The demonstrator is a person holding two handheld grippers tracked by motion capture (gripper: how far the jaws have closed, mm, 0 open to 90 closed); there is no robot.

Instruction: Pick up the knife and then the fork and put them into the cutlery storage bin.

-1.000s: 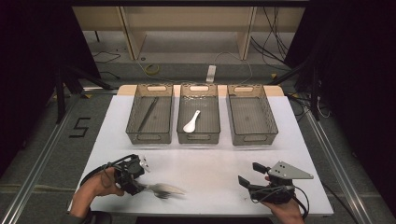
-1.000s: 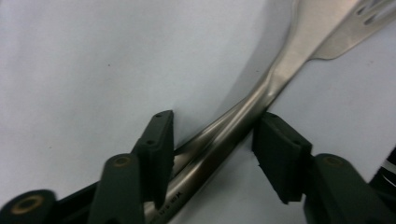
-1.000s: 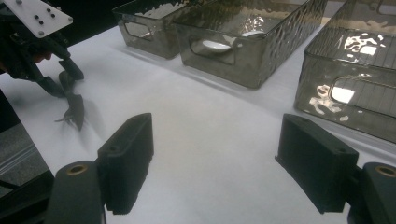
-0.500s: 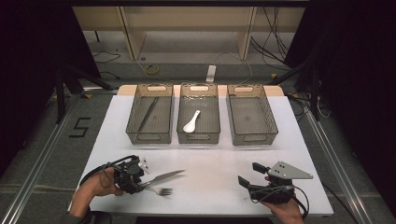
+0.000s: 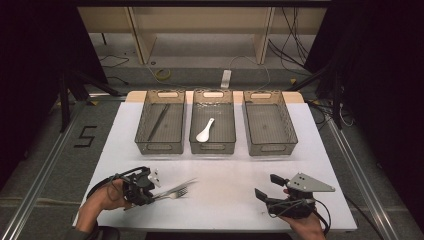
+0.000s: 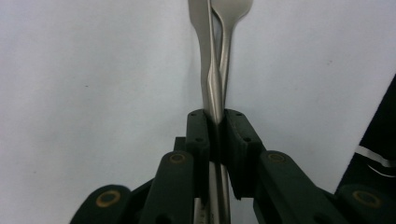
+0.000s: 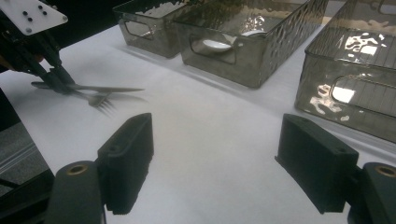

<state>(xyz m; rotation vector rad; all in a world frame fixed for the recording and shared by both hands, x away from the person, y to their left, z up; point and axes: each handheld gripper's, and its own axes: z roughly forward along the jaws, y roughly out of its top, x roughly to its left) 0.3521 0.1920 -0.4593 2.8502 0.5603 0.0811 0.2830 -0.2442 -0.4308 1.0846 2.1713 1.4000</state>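
Observation:
My left gripper (image 5: 150,194) is near the table's front left corner, shut on the handles of a steel knife (image 5: 184,184) and a steel fork (image 5: 179,192) together. Both utensils stick out to the right, just above the white table (image 5: 225,170). In the left gripper view the knife (image 6: 205,51) and fork (image 6: 232,23) run side by side between the pads of the left gripper (image 6: 217,122). My right gripper (image 5: 267,186) rests at the front right, open with nothing in it. The right gripper (image 7: 219,154) faces the knife (image 7: 112,88) and fork (image 7: 100,100) across bare table.
Three clear plastic bins stand in a row at the back. The left bin (image 5: 160,148) holds a dark stick, the middle bin (image 5: 212,148) a white spoon (image 5: 205,131), and the right bin (image 5: 270,150) looks empty. The table's front edge lies close under both hands.
The knife and fork in my left gripper were blurred in motion low by the front edge; they have swung slightly up and away and now hold steadier. The right gripper has not moved.

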